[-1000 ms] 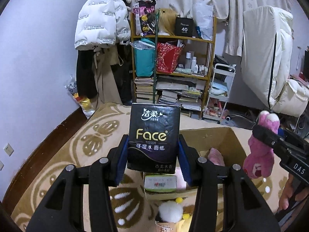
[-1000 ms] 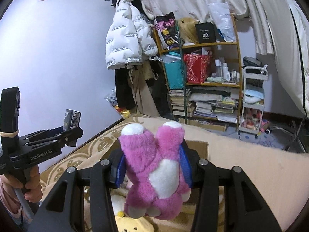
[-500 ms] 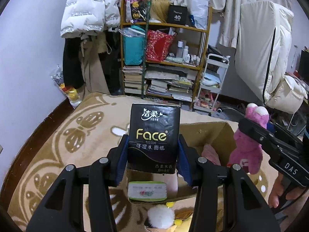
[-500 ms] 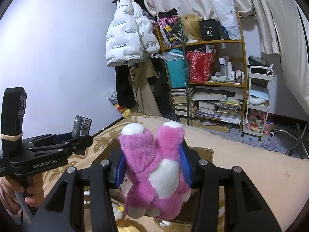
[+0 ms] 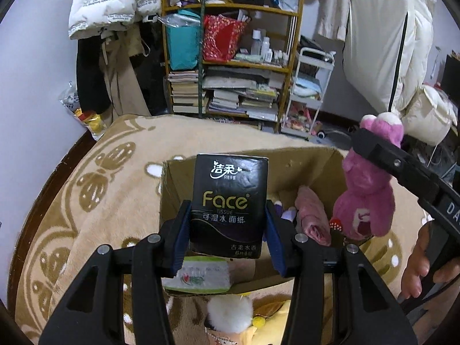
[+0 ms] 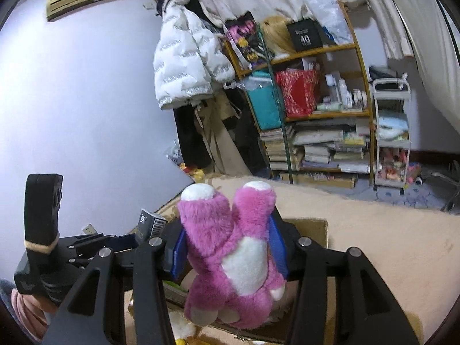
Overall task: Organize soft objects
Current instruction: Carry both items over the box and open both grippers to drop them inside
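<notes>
My left gripper (image 5: pixel 228 215) clamps the black tissue pack (image 5: pixel 230 204) upright above the open cardboard box (image 5: pixel 313 164); my right gripper (image 6: pixel 228 247) squeezes the pink plush bear (image 6: pixel 233 256) over the same box, beside the pack.

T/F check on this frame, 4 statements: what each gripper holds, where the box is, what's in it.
1. The left gripper is shut on the black tissue pack. True.
2. The right gripper is open and holds nothing. False: it is shut on the pink plush bear.
3. The cardboard box sits open on the patterned rug. True.
4. The box is bare inside. False: a pink bundle and other items lie in it.
</notes>
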